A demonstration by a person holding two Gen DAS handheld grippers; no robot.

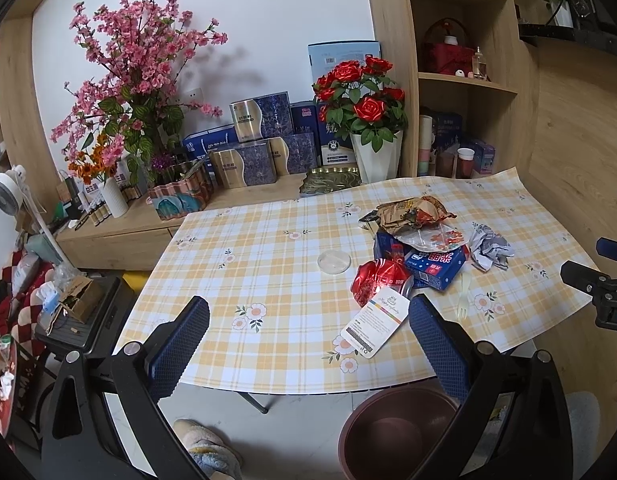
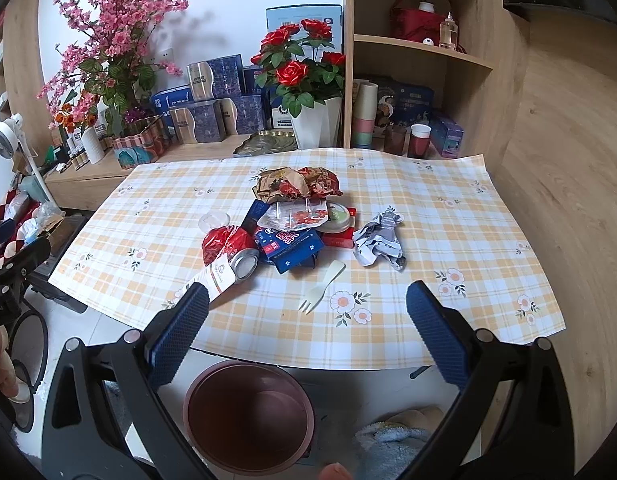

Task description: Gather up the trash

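A heap of trash lies on the checked tablecloth [image 2: 448, 216]: a brown crumpled wrapper [image 2: 296, 184], a blue carton [image 2: 292, 246], a crushed red can [image 2: 228, 246], a white card [image 1: 374, 322], a crumpled paper ball [image 2: 378, 240], a plastic fork [image 2: 322, 286] and a clear round lid [image 1: 334, 261]. A brown bin [image 2: 248, 416] stands on the floor below the table's near edge. My left gripper [image 1: 308, 332] hangs open above the near edge, left of the heap. My right gripper [image 2: 308, 320] is open too, the fork just ahead between its fingers.
A wooden sideboard behind the table carries pink blossom branches [image 2: 112, 36], red roses in a white vase [image 2: 308, 76] and blue boxes [image 2: 212, 116]. Shelves with cups [image 2: 420, 140] stand at the back right. A fluffy slipper [image 1: 210, 448] and a black case [image 1: 88, 320] are on the floor.
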